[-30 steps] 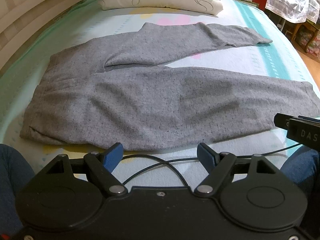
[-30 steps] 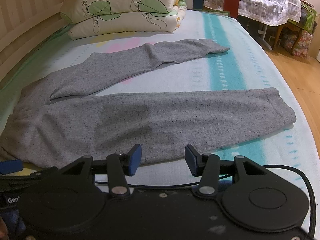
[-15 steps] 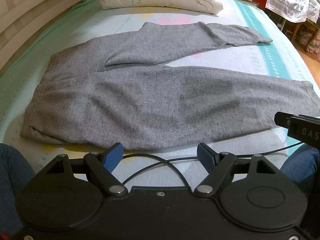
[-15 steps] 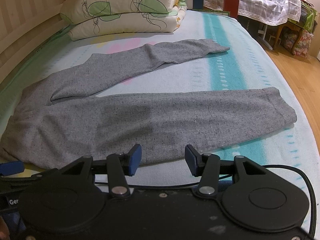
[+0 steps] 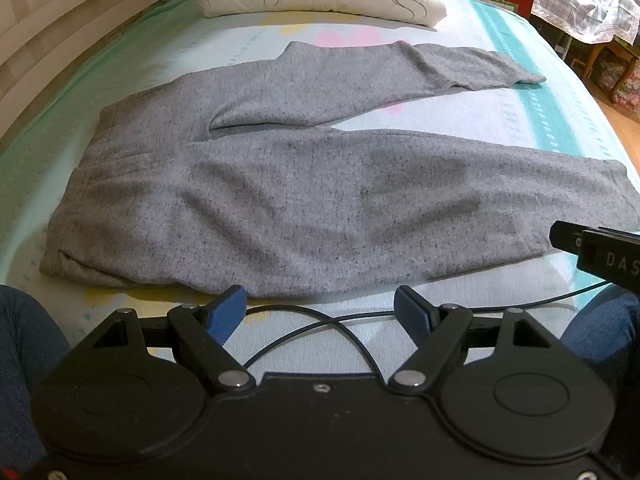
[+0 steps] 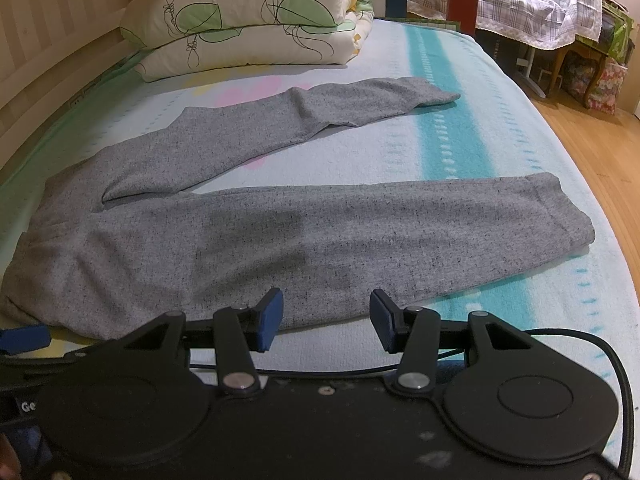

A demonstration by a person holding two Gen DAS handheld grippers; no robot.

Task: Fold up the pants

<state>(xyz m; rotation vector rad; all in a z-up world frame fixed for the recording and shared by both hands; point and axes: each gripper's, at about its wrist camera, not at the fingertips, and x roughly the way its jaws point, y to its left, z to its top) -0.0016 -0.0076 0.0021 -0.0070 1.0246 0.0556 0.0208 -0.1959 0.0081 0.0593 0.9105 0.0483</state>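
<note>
A bed covered in a pale sheet with teal stripes (image 6: 448, 152) fills both views, a folded cream quilt printed with green leaves (image 6: 248, 28) at its far end and wood flooring (image 6: 592, 136) to the right. The grey speckled knit pants (image 5: 304, 204) lie flat on the sheet — waistband left, legs running rightward and splayed apart. The left gripper (image 5: 320, 312) and right gripper (image 6: 326, 318) hover at the near edge, both spread and holding nothing.
</note>
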